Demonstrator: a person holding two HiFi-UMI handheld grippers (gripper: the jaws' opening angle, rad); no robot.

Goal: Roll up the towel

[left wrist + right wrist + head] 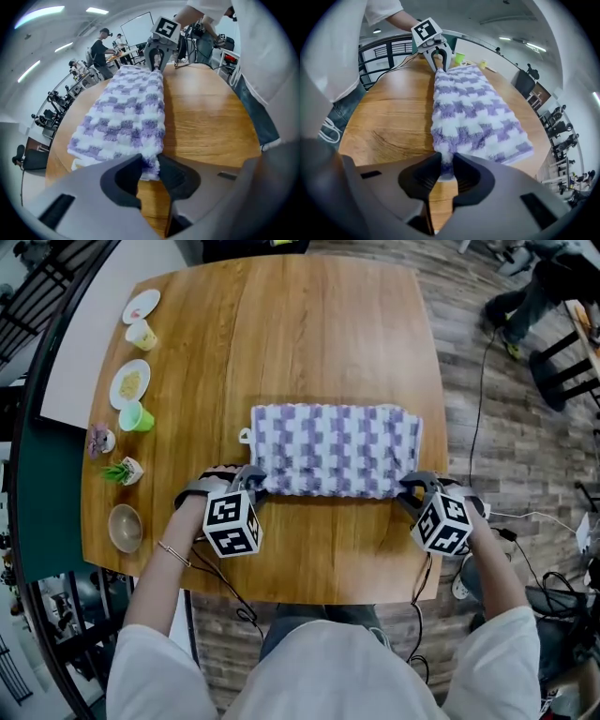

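Roll start. Left gripper and right gripper each pinch a lower corner of the checked towel. Next, likely: curl that edge up-frame, evenly.

Rounded brown wooden table fills the centre; grey-brown wood-plank floor from one to five o'clock; black metal railing at ten o'clock; white ceiling strip lights overhead.

Bright, even light here, from ceiling strip lights in the left gripper view. A soft shadow lies on the table beside the towel. Both gripper views bow hard at the rims (black corners too), foreground slightly blurred; the head view is sharp.
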